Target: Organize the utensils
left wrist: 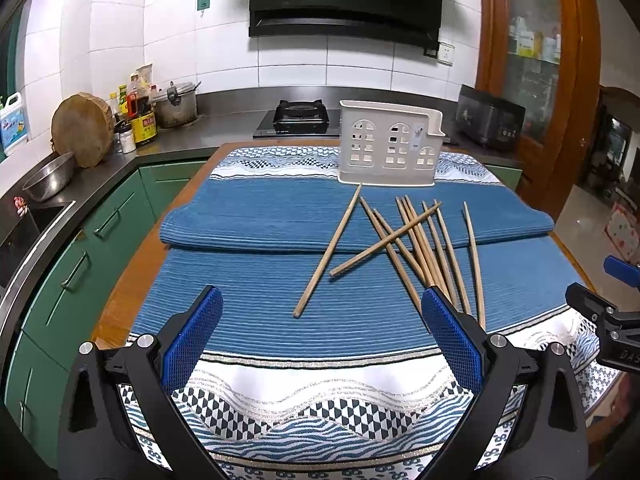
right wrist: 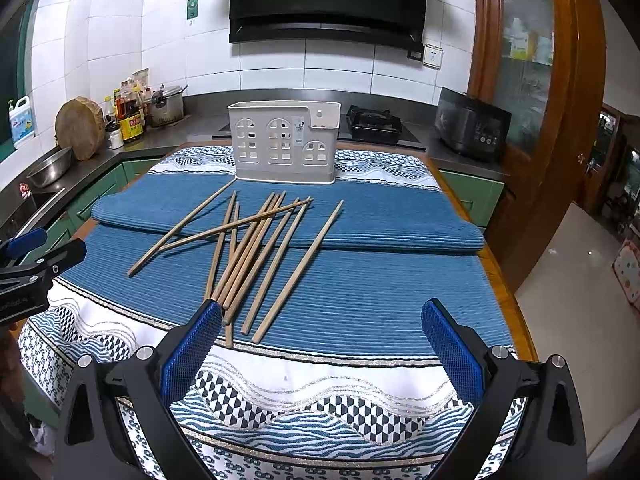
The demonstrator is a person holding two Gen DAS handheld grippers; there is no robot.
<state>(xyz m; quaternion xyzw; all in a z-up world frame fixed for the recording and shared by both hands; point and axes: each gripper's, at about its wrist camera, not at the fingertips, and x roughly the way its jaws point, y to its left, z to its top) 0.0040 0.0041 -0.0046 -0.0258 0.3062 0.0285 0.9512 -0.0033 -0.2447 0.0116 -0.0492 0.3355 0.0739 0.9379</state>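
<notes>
Several wooden chopsticks (left wrist: 416,244) (right wrist: 256,248) lie scattered and crossed on the blue cloth. A white plastic utensil holder (left wrist: 388,142) (right wrist: 285,141) with window-shaped cutouts stands upright at the table's far end, behind them. My left gripper (left wrist: 322,304) hovers open at the near edge, left of the pile, with nothing between its blue pads. My right gripper (right wrist: 322,314) is open too, empty, with the pile's near ends just ahead of its left finger (right wrist: 192,352). Each gripper shows at the edge of the other's view.
The table carries a blue ribbed cloth (left wrist: 248,288) (right wrist: 380,292) with a patterned white border, folded into a ridge across its middle. Behind it run a dark counter with a gas stove (left wrist: 298,114), a pot, bottles, a chopping block, a steel bowl (left wrist: 50,178) and a black cooker (right wrist: 472,126).
</notes>
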